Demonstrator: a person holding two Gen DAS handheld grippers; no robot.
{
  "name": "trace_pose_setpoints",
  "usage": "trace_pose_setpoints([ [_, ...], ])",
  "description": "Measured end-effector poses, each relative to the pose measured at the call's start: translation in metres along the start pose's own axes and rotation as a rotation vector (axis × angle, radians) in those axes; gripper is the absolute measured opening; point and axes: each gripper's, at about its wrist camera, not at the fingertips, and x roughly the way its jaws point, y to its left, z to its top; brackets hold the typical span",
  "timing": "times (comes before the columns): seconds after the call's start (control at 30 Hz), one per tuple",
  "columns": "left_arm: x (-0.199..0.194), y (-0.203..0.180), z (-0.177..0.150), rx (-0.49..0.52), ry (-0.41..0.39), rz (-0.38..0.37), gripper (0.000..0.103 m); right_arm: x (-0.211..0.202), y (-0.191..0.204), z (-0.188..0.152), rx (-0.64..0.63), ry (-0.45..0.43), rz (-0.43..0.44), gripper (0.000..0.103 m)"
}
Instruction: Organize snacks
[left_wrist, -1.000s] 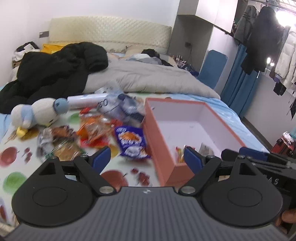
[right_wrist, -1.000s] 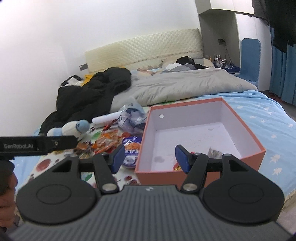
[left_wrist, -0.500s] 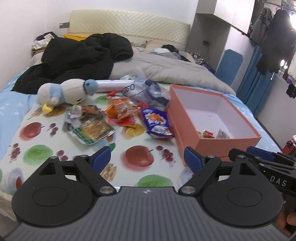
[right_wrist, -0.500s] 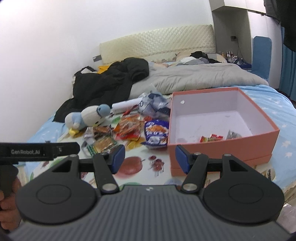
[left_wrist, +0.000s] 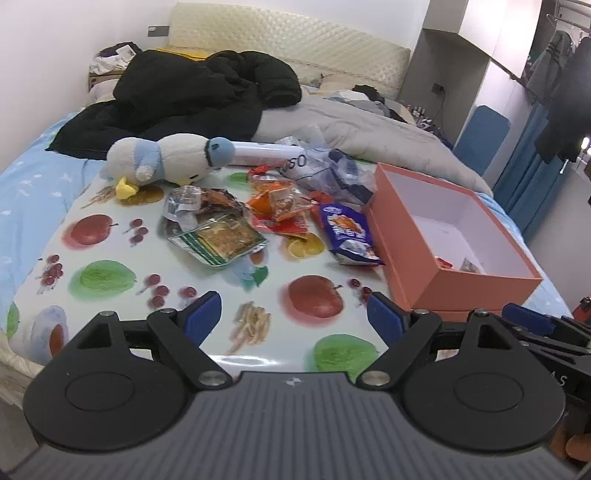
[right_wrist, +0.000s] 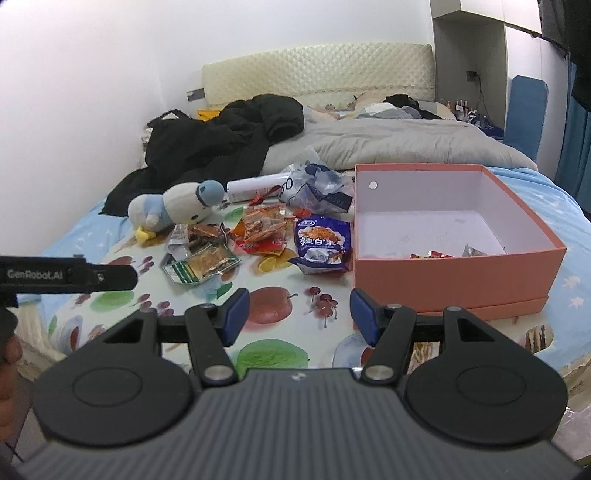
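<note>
Several snack packets lie on a fruit-print cloth (left_wrist: 110, 280) (right_wrist: 273, 354) on the bed: a blue-purple bag (left_wrist: 347, 236) (right_wrist: 323, 240), orange-red packets (left_wrist: 280, 206) (right_wrist: 264, 229), a green-edged packet (left_wrist: 218, 240) (right_wrist: 201, 264). An open salmon box (left_wrist: 413, 266) (right_wrist: 454, 273) stands to their right, with a few small packets (right_wrist: 439, 254) inside. My left gripper (left_wrist: 294, 320) is open and empty near the cloth's front edge. My right gripper (right_wrist: 298, 316) is open and empty, in front of the box's left corner.
A blue-and-white plush toy (left_wrist: 166, 158) (right_wrist: 177, 208), a white tube (left_wrist: 258, 149) and a crumpled plastic bag (right_wrist: 317, 188) lie behind the snacks. A black jacket (left_wrist: 192, 96) and grey duvet (right_wrist: 388, 144) cover the far bed. The left gripper's arm (right_wrist: 66, 275) crosses the right view.
Both grippers have pulled back from the box and snacks and sunk a little; more of the cloth's front now shows. Their jaws have kept the same width.
</note>
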Motion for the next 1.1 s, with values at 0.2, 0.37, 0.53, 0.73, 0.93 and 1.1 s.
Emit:
trace_pose_setpoints([
  [0.2, 0.029, 0.017, 0.001, -0.046, 0.013, 0.044, 0.089, 0.022, 0.010, 0.003, -0.075, -0.002, 0.020, 0.061],
  [0.37, 0.064, 0.032, 0.001, -0.056, 0.026, 0.074, 0.089, 0.046, 0.016, 0.003, -0.089, -0.021, 0.036, 0.057],
  [0.53, 0.107, 0.050, 0.002, -0.062, 0.063, 0.098, 0.089, 0.083, 0.021, -0.002, -0.155, 0.000, 0.028, 0.049],
  [0.73, 0.159, 0.075, 0.009, -0.056, 0.097, 0.123, 0.089, 0.124, 0.030, -0.008, -0.266, -0.016, -0.036, 0.044],
  [0.93, 0.191, 0.106, 0.009, -0.196, 0.119, 0.081, 0.088, 0.162, 0.034, -0.009, -0.363, -0.008, -0.090, 0.044],
  [1.1, 0.212, 0.130, 0.008, -0.374, 0.085, 0.021, 0.081, 0.196, 0.038, -0.007, -0.437, 0.008, -0.140, 0.044],
])
